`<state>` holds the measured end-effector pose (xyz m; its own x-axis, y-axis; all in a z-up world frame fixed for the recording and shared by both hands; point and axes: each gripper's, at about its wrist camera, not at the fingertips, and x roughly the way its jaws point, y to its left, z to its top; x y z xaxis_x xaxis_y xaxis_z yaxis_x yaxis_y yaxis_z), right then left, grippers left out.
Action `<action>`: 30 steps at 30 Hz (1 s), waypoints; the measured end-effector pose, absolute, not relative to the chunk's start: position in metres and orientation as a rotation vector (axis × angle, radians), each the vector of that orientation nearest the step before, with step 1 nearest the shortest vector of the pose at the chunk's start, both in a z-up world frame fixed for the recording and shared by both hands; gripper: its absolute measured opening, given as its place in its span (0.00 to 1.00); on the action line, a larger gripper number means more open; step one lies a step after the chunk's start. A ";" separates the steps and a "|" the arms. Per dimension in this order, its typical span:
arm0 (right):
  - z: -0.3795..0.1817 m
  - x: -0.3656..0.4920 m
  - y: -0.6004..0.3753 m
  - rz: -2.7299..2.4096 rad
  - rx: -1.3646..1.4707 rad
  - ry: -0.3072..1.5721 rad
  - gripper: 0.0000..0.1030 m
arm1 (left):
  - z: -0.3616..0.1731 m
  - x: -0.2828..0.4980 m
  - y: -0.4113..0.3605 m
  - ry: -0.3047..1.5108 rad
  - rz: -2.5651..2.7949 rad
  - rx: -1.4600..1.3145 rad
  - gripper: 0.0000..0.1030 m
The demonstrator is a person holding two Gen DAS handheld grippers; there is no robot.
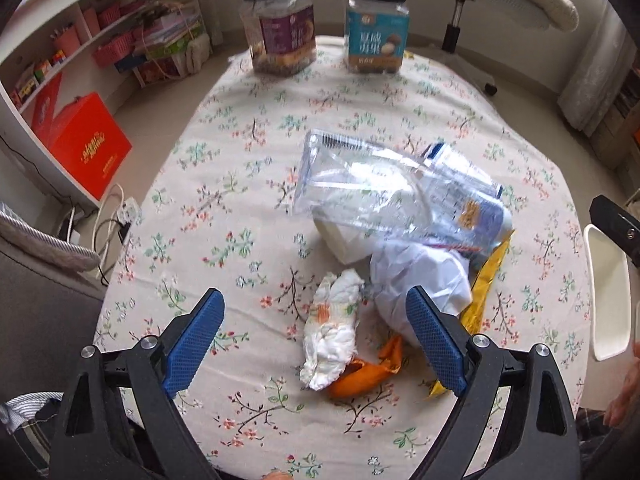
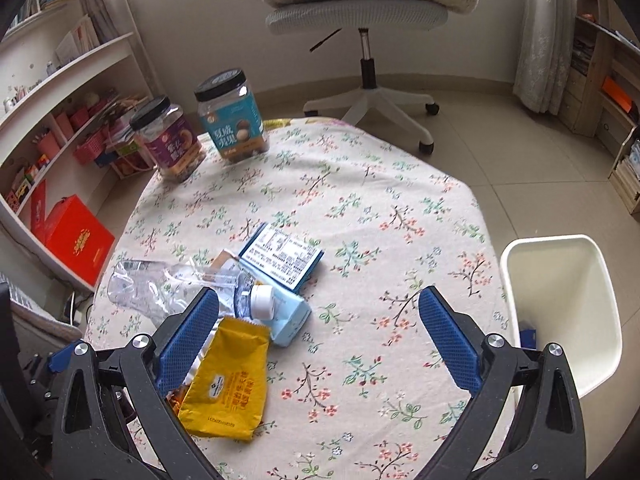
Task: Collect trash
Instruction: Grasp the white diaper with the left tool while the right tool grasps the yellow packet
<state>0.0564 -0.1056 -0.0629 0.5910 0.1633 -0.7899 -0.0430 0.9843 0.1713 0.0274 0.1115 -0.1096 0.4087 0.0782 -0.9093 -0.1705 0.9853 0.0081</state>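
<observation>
On the floral-clothed table trash is lying heaped, the crumpled tissue sitting just ahead between the open left hand-held gripper, long axis pointing away, while the open, empty right hand-held gripper is hovering beside the bin.

Soft even daylight, perhaps from a window; edges bend and darken
</observation>
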 end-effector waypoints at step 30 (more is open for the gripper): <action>-0.142 0.061 -0.051 0.326 0.337 1.307 0.67 | -0.141 0.014 0.151 1.245 0.034 -0.146 0.33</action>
